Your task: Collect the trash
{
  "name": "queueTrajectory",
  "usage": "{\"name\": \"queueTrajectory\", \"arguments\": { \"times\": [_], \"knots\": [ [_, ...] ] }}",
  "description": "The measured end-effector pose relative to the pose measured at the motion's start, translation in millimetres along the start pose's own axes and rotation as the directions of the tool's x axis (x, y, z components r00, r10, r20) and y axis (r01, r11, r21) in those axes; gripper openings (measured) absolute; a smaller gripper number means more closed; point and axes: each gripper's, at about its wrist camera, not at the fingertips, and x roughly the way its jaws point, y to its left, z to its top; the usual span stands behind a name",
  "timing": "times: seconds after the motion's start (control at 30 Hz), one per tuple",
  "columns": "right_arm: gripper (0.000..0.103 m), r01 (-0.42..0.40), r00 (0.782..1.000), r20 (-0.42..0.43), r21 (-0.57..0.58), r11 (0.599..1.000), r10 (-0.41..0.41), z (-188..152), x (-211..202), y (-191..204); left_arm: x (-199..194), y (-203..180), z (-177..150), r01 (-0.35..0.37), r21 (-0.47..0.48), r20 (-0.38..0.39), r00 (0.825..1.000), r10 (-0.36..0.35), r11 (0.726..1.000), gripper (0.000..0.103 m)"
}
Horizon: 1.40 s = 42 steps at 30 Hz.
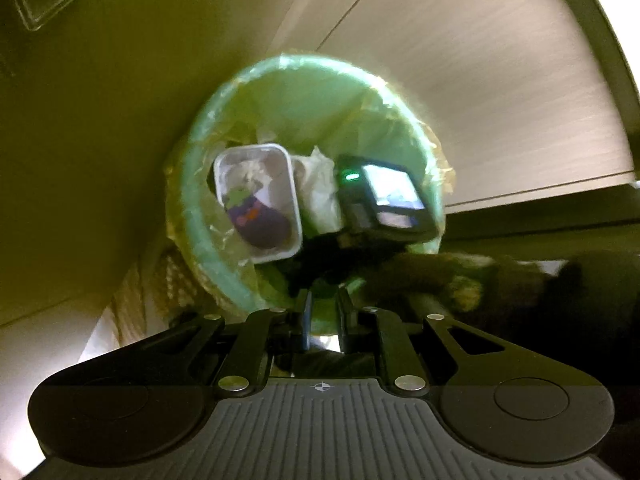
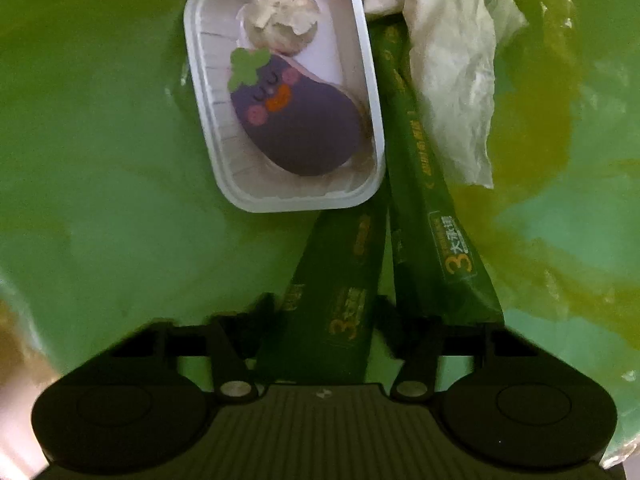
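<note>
While both cameras look down into the bin, the scene reads so:

Bin: a round green bin (image 1: 224, 276) with a thin liner stands on the floor beside a pale wall.
Tray: a white plastic tray (image 2: 362, 92) lies inside the bin, holding a purple eggplant-shaped item (image 2: 304, 136) and a crumpled paper ball (image 2: 280, 12).
Tissue: a crumpled white tissue (image 2: 452, 80) lies just beside the tray.
Green packet: a dark green printed wrapper (image 2: 436, 256) lies under the tray's edge and reaches toward the right gripper.
Right gripper (image 2: 380, 332): it is low inside the bin; the wrapper hides the fingers, so I cannot tell if they grasp it.
Left gripper (image 1: 324, 312): it is above the bin's near rim, fingers nearly together, nothing seen between them.
</note>
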Motion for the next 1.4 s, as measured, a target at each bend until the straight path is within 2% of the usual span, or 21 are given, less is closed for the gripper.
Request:
{"name": "queueTrajectory", "arguments": {
  "times": [0.07, 0.17, 0.27, 0.37, 0.47, 0.57, 0.63, 0.7, 0.8, 0.9, 0.97, 1.03, 1.07, 1.1, 1.13, 1.17, 1.23, 1.27, 1.33, 1.37, 1.4],
  "knots": [
    [0.026, -0.010, 0.999, 0.036, -0.017, 1.000, 0.010, -11.9, -26.8, -5.6, -3.3, -2.4, 2.2, 0.005, 0.005, 0.007, 1.000, -0.005, 1.000, 0.015],
    [0.024, -0.102, 0.994, 0.047, -0.019, 0.995, 0.103, -40.0, -78.1, -18.9, -6.0, -6.0, 6.5, 0.018, 0.004, 0.015, 1.000, -0.018, 1.000, 0.015],
    [0.024, -0.155, 0.985, 0.072, -0.041, 0.987, 0.157, -73.5, -135.2, -22.9, -7.2, -6.1, 11.4, 0.027, -0.022, 0.027, 0.999, -0.026, 0.999, 0.015],
    [0.023, -0.162, 0.972, 0.156, -0.110, 0.981, 0.178, -103.3, -195.0, -14.2, -7.8, -5.1, 18.5, 0.031, -0.042, 0.036, 0.999, -0.029, 0.999, 0.015],
    [0.023, -0.178, 0.945, 0.245, -0.173, 0.969, 0.217, -117.5, -238.9, -4.9, -7.0, -5.0, 23.1, 0.025, -0.039, 0.046, 0.999, -0.023, 0.999, 0.015],
    [0.023, -0.174, 0.921, 0.313, -0.208, 0.963, 0.234, -108.9, -245.2, 6.5, -3.3, -5.1, 23.9, 0.015, -0.044, 0.039, 0.999, -0.013, 0.999, 0.015],
    [0.027, -0.143, 0.916, 0.342, -0.209, 0.967, 0.209, -95.7, -235.6, 12.7, -1.1, -6.5, 22.8, -0.004, -0.036, 0.026, 1.000, 0.005, 0.999, 0.015],
    [0.047, -0.104, 0.924, 0.343, -0.200, 0.974, 0.170, -82.5, -219.8, 19.6, 0.0, -7.2, 19.6, -0.007, -0.018, 0.025, 1.000, 0.008, 1.000, 0.015],
    [0.053, -0.091, 0.907, 0.381, -0.235, 0.968, 0.177, -77.7, -198.8, 21.7, 12.5, -5.3, 13.4, -0.027, 0.006, 0.038, 0.999, 0.027, 1.000, 0.015],
    [0.053, -0.083, 0.872, 0.453, -0.237, 0.968, 0.186, -81.2, -191.4, 8.6, 22.7, -7.7, 8.5, -0.040, 0.022, 0.106, 0.994, 0.037, 0.999, 0.015],
    [0.053, -0.061, 0.836, 0.521, -0.225, 0.972, 0.173, -91.3, -190.8, -0.5, 24.1, -15.0, 8.5, -0.037, 0.061, 0.172, 0.985, 0.026, 0.997, 0.015],
    [0.053, -0.022, 0.768, 0.620, -0.222, 0.975, 0.159, -109.1, -200.3, -7.6, 18.6, -27.2, 8.1, -0.038, 0.145, 0.262, 0.965, -0.001, 0.989, 0.015],
    [0.052, 0.000, 0.726, 0.671, -0.222, 0.975, 0.153, -118.2, -206.7, -9.4, 13.3, -35.5, 8.0, -0.042, 0.192, 0.314, 0.949, -0.021, 0.980, 0.015],
    [0.052, 0.025, 0.669, 0.729, -0.218, 0.976, 0.145, -131.6, -216.6, -10.3, 5.7, -42.1, 7.7, -0.046, 0.233, 0.362, 0.931, -0.042, 0.971, 0.015],
    [0.052, 0.044, 0.612, 0.778, -0.213, 0.976, 0.142, -144.3, -226.1, -10.1, -5.9, -50.6, 6.3, -0.060, 0.275, 0.426, 0.903, -0.066, 0.960, 0.015],
    [0.053, 0.063, 0.543, 0.828, -0.207, 0.976, 0.140, -160.5, -237.8, -8.9, -17.4, -57.8, 3.8, -0.080, 0.303, 0.481, 0.873, -0.080, 0.950, 0.015],
    [0.054, 0.098, 0.405, 0.906, -0.179, 0.979, 0.125, -194.3, -258.3, -3.8, -49.7, -74.2, -7.7, -0.139, 0.345, 0.602, 0.791, -0.105, 0.928, 0.015],
    [0.058, 0.112, 0.335, 0.935, -0.158, 0.981, 0.112, -212.7, -267.5, 0.8, -64.8, -79.9, -15.1, -0.164, 0.353, 0.646, 0.755, -0.113, 0.921, 0.015],
    [0.066, 0.129, 0.211, 0.974, -0.114, 0.985, 0.085, -246.9, -281.4, 11.4, -99.0, -89.4, -35.2, -0.215, 0.347, 0.728, 0.675, -0.118, 0.913, 0.015],
    [0.069, 0.134, 0.148, 0.986, -0.097, 0.986, 0.076, -264.0, -286.7, 17.5, -115.4, -92.8, -46.1, -0.240, 0.331, 0.760, 0.641, -0.107, 0.912, 0.015],
    [0.072, 0.141, 0.097, 0.993, -0.085, 0.986, 0.072, -279.1, -291.2, 22.8, -127.7, -95.3, -55.1, -0.268, 0.315, 0.782, 0.617, -0.089, 0.910, 0.015]
  ]
}}
